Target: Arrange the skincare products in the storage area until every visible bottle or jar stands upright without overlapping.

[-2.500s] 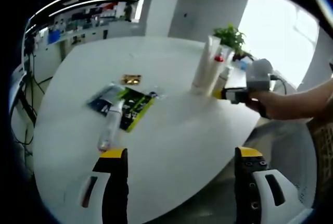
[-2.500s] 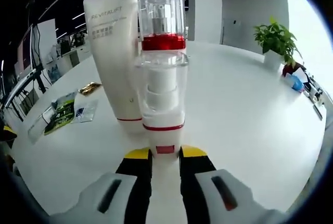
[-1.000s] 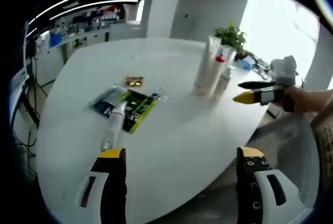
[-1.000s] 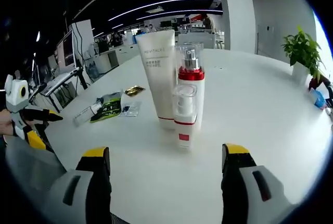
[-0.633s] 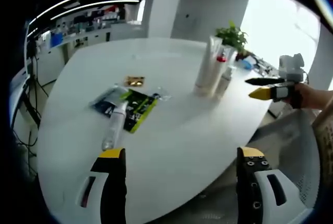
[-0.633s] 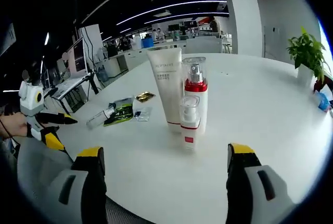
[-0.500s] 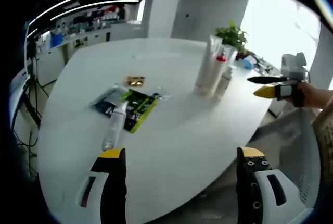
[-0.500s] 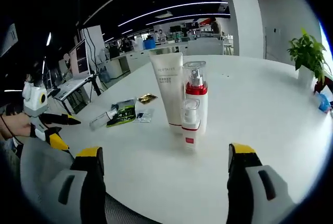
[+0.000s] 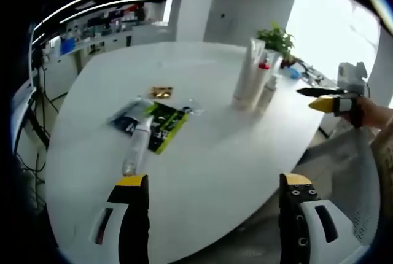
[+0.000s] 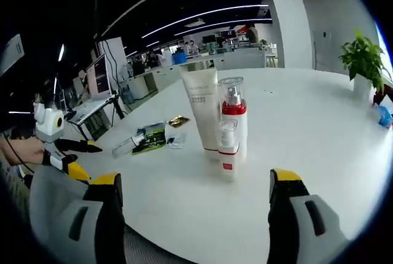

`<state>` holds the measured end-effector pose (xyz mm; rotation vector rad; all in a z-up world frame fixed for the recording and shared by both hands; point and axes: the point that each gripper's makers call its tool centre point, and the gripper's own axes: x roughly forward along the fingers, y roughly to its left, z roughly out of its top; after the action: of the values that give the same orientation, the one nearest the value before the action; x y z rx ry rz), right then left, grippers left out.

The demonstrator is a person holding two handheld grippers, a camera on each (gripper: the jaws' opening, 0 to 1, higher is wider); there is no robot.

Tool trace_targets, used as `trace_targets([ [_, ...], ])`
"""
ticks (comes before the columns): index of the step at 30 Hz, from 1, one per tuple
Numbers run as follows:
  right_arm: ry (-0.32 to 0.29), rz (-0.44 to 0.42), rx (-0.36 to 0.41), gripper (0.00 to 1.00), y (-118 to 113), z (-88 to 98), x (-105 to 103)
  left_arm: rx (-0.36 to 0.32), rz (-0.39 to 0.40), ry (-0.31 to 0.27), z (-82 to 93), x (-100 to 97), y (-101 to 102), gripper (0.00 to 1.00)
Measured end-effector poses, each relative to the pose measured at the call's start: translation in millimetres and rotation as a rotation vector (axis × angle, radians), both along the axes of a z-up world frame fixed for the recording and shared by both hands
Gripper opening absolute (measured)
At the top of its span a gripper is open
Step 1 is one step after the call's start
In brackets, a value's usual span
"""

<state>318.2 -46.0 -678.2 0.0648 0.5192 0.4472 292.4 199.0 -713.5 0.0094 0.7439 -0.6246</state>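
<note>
Left gripper view, jaws: the left gripper (image 9: 209, 215) is seen with its jaws wide apart and nothing between them, held over the near edge of the counter (image 9: 202, 147).
Left gripper view, done: a white tube (image 9: 249, 72), a red-collared pump bottle (image 9: 263, 73) and a small spray bottle (image 9: 270, 89) are seen upright, close together at the far right of the counter.
Left gripper view, left: a clear bottle (image 9: 136, 147) is seen lying on its side at the near left, partly over flat sachets (image 9: 156, 123); a small gold packet (image 9: 161, 92) lies just beyond them.
Left gripper view, room: a broad bare stretch of counter lies between the lying bottle and the upright group; the counter's curved near edge runs close under the jaws.
Left gripper view, other hand: the right gripper (image 9: 328, 99) is held off the right edge, its jaws apart and empty.

Right gripper view, jaws: the right gripper (image 10: 196, 215) is shown with its jaws wide apart and empty.
Right gripper view, done: the tube (image 10: 204, 113), the pump bottle (image 10: 233, 116) and the spray bottle (image 10: 228, 150) are shown standing; the spray bottle stands in front of the pump bottle, and contact cannot be told.
Right gripper view, left: the lying bottle (image 10: 129, 145) is judged to be the one thing yet to be stood up.
Right gripper view, room: open counter is seen right of the group and in front of it; the left gripper (image 10: 70, 153) is held past the left edge.
</note>
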Motion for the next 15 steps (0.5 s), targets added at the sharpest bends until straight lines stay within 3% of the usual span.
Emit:
trace_targets([
  [11, -0.005, -0.003, -0.008, 0.99, -2.0, -0.3, -1.4, 0.03, 0.018, 0.007, 2.7, 14.6, 15.5, 0.87],
  [15, -0.007, -0.012, -0.006, 0.99, -4.4, -0.1, -1.3, 0.079, 0.001, 0.023, -3.6, 21.6, 22.4, 0.87],
])
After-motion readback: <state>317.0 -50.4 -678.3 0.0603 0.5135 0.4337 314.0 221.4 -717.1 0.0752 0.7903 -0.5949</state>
